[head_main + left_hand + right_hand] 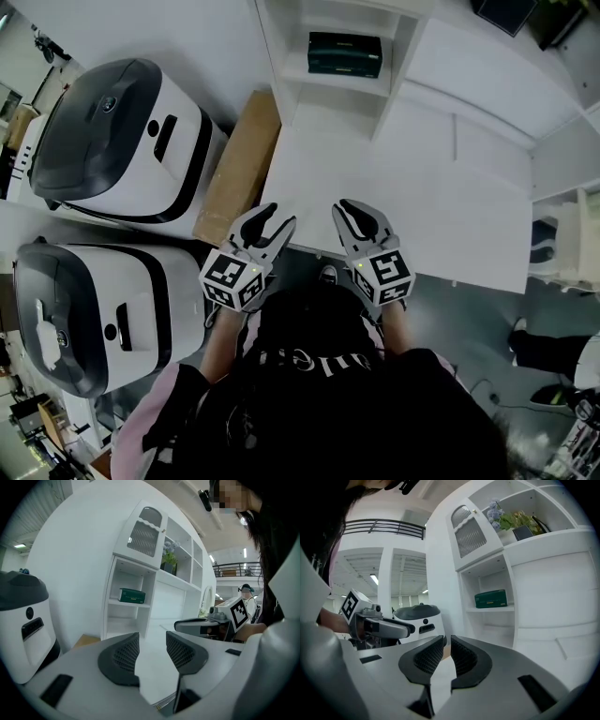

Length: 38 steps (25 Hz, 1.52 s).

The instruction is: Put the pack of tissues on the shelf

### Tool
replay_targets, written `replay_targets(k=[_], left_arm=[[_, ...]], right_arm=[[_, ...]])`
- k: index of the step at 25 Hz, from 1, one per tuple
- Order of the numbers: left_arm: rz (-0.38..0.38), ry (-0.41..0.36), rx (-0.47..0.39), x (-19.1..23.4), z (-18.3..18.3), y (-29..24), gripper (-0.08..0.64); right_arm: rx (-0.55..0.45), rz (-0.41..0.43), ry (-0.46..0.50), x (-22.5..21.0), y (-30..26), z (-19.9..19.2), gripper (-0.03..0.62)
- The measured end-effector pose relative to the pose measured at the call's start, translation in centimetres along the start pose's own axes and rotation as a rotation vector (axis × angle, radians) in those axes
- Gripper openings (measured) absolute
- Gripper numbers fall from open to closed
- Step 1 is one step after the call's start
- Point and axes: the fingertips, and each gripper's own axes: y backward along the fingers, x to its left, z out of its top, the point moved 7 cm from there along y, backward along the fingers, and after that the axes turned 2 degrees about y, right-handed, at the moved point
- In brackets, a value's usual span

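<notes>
The pack of tissues (pixel 345 54) is a dark green box lying on a shelf board (pixel 337 91) of the white cabinet at the far side of the white table (pixel 450 206). It also shows in the left gripper view as the pack (pixel 131 595) and in the right gripper view as the pack (pixel 491 598). Both grippers hover side by side over the table's near edge, far from the pack. My left gripper (pixel 274 217) (pixel 152 641) stands open and empty. My right gripper (pixel 349 208) (pixel 447 644) has its jaws almost together with nothing between them.
Two white machines with dark grey lids (pixel 122 141) (pixel 94 309) stand on the floor at the left. A brown cardboard box (pixel 239 169) lies between them and the table. A potted plant (pixel 506 520) sits on an upper shelf. Someone's legs (pixel 548 352) show at the right.
</notes>
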Motion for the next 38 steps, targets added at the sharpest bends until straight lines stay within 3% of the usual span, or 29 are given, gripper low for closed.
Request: replay_targets(k=[10,20,27,38], left_arm=[[-0.031,-0.023,-0.019,1.4,-1.3,7.8,0.164],[-0.07,-0.026,-0.037,1.9,-3.6,14.9,0.074],[-0.116,-0.04,-0.048,1.6,-4.2,17.9,0.052],[-0.114,-0.053,-0.064,1.9,-4.9,20.9,0.052]], right_arm=[[0.03,-0.002,0.006,8.2,0.2,-0.7,0.074],[0.043,-0.044,-0.005,16.3,1.8,-2.1,0.071],[0.031,-0.06,0.001,19.8,2.2,-2.2,0.067],[0.045,-0.066,0.038,22.6,2.0,-2.1,0.064]])
